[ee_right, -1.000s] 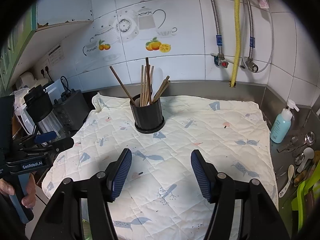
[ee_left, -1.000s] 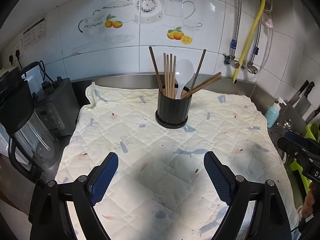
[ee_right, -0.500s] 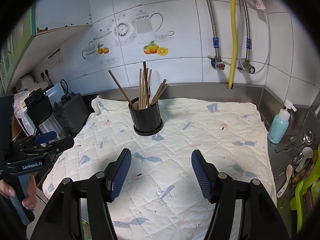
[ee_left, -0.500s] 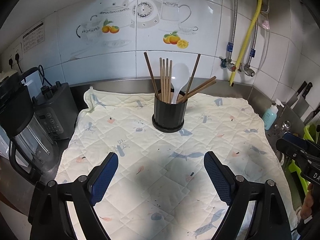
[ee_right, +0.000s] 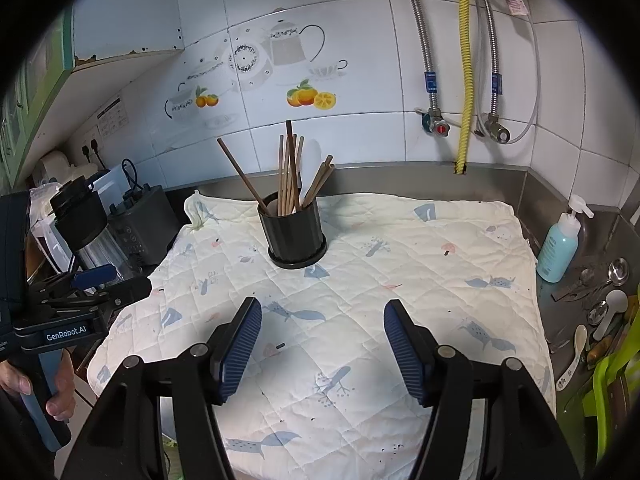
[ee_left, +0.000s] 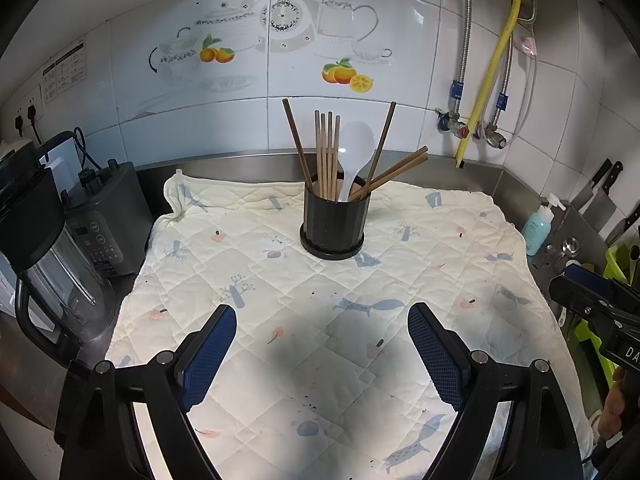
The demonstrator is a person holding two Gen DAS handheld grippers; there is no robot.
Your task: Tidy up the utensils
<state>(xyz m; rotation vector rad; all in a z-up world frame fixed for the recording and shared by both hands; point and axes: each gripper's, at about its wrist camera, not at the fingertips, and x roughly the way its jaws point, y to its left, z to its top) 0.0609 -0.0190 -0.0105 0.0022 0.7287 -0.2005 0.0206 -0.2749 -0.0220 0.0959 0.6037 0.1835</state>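
Note:
A black utensil holder (ee_left: 334, 222) stands upright on the quilted cloth (ee_left: 280, 288) toward the back; it also shows in the right wrist view (ee_right: 294, 238). It holds several brown chopsticks (ee_left: 326, 152) and a white plastic spoon (ee_left: 354, 152). My left gripper (ee_left: 322, 354) is open and empty, above the near part of the cloth, well short of the holder. My right gripper (ee_right: 322, 346) is open and empty, likewise over the near cloth. Each gripper shows at the edge of the other's view.
A blender (ee_left: 44, 256) and a grey appliance (ee_left: 106, 220) stand left of the cloth. A blue soap bottle (ee_right: 558, 248), loose metal and white spoons (ee_right: 608, 300) and a green rack (ee_right: 612, 384) lie at the right. Knives (ee_left: 600, 196) hang on the right wall. Pipes run down the back wall.
Both views have drawn back and tilted up slightly, so the holder sits a little farther off. Both grippers stay open and empty.

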